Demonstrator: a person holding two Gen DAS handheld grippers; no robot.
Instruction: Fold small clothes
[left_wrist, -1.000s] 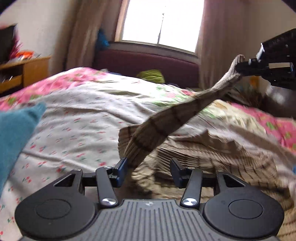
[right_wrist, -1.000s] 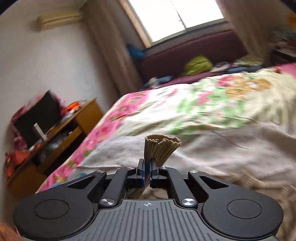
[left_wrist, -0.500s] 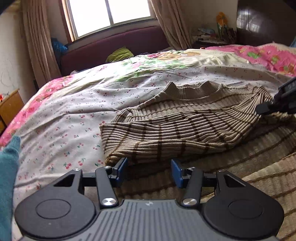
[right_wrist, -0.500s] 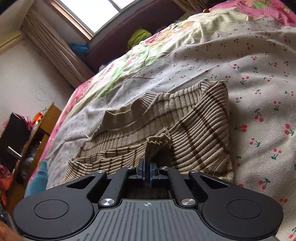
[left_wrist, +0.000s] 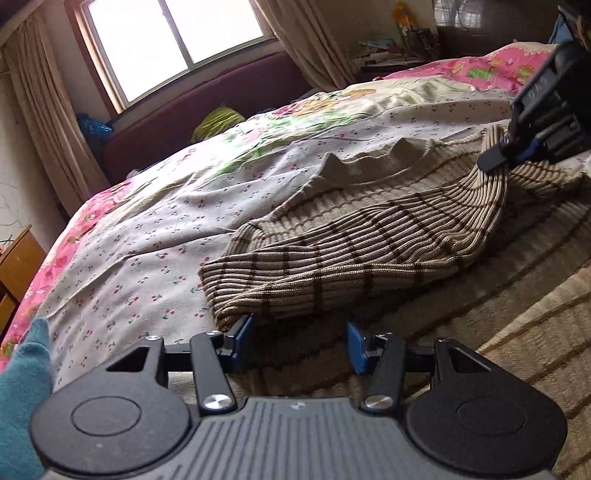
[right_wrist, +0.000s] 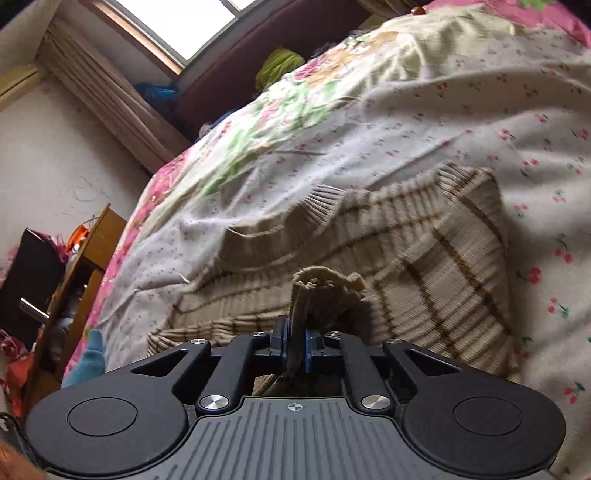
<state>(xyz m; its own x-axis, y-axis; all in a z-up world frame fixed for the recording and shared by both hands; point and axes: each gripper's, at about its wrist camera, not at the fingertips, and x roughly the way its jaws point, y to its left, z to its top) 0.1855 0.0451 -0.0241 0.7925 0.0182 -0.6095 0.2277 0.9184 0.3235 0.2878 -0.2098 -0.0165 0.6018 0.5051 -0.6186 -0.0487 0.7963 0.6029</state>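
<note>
While the right gripper (right_wrist: 294, 349) pinches the cuff of a sleeve (right_wrist: 321, 291) between its nearly closed jaws, the left gripper (left_wrist: 299, 341) sits with jaws spread wide and nothing between them. One tan striped sweater (left_wrist: 369, 236) lies flat just ahead of the left jaws, its sleeve folded across the body toward the right gripper (left_wrist: 495, 160), its collar beyond. One bed (left_wrist: 155, 236) with a cherry-print sheet carries it. Beyond the jaws stand one window (left_wrist: 177, 40), curtains either side, and a maroon headboard; left of them, a wooden desk (right_wrist: 85, 266) and a teal cloth (left_wrist: 22, 398)
</note>
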